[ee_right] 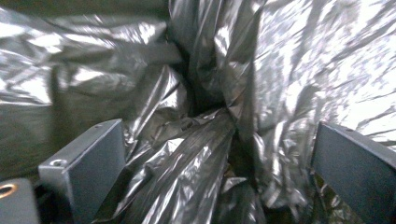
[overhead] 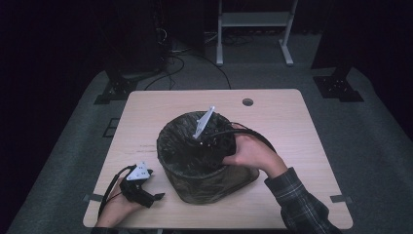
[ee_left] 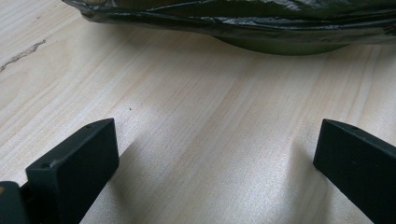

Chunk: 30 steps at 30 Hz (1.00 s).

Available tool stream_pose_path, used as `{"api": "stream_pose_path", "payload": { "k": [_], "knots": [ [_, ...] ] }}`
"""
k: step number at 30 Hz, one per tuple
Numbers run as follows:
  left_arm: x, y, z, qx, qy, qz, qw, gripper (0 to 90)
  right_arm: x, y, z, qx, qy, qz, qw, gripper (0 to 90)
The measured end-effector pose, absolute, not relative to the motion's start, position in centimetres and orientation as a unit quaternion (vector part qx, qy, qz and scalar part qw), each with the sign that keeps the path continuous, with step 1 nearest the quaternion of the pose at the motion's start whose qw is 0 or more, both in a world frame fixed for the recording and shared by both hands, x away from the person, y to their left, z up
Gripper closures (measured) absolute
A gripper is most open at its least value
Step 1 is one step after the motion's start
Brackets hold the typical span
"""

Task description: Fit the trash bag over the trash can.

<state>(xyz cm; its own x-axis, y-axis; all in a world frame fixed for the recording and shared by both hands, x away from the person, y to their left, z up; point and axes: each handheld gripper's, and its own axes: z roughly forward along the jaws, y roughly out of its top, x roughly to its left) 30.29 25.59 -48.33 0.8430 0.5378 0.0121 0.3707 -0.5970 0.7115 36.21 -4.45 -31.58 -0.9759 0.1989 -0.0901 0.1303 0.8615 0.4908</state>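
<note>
Reaching into the bin (overhead: 209,185), the right tongs (ee_right: 219,154) are gaping over its liner (ee_right: 196,158). Left tongs (ee_left: 215,154) are idling apart near the desk's (overhead: 292,122) front-left corner. Snagged plastic could be tearing.

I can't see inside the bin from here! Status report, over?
Right gripper down inside the bin, fingers open over crinkled black bag liner. Left gripper resting on the table beside the bin, open, empty. Nothing in the way.
</note>
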Motion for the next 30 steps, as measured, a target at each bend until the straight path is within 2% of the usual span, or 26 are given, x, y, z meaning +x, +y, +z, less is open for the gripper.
{"api": "stream_pose_path", "payload": {
  "k": [5,11,15,20,24,30],
  "knots": [
    [30.3,25.6,-48.3,0.886,0.256,0.113,0.369,0.0,35.9,-5.3,-28.3,0.079,0.942,0.317,0.076,2.6],
    [30.3,25.6,-48.3,0.886,0.256,0.113,0.369,0.0,36.0,-2.8,-26.3,0.063,0.936,0.338,0.08,2.6],
    [30.3,25.6,-48.3,0.886,0.256,0.113,0.369,0.0,36.7,-0.3,-27.0,0.063,0.937,0.339,0.063,2.5],
    [30.3,25.6,-48.3,0.886,0.256,0.113,0.369,0.0,37.8,2.4,-29.5,0.068,0.948,0.307,0.054,2.5],
    [30.3,25.6,-48.3,0.887,0.256,0.113,0.369,0.0,38.2,3.7,-31.4,0.073,0.956,0.28,0.038,2.6],
    [30.3,25.6,-48.3,0.886,0.256,0.113,0.369,0.0,38.2,4.7,-32.5,0.07,0.967,0.24,0.041,2.6]
  ]
}}
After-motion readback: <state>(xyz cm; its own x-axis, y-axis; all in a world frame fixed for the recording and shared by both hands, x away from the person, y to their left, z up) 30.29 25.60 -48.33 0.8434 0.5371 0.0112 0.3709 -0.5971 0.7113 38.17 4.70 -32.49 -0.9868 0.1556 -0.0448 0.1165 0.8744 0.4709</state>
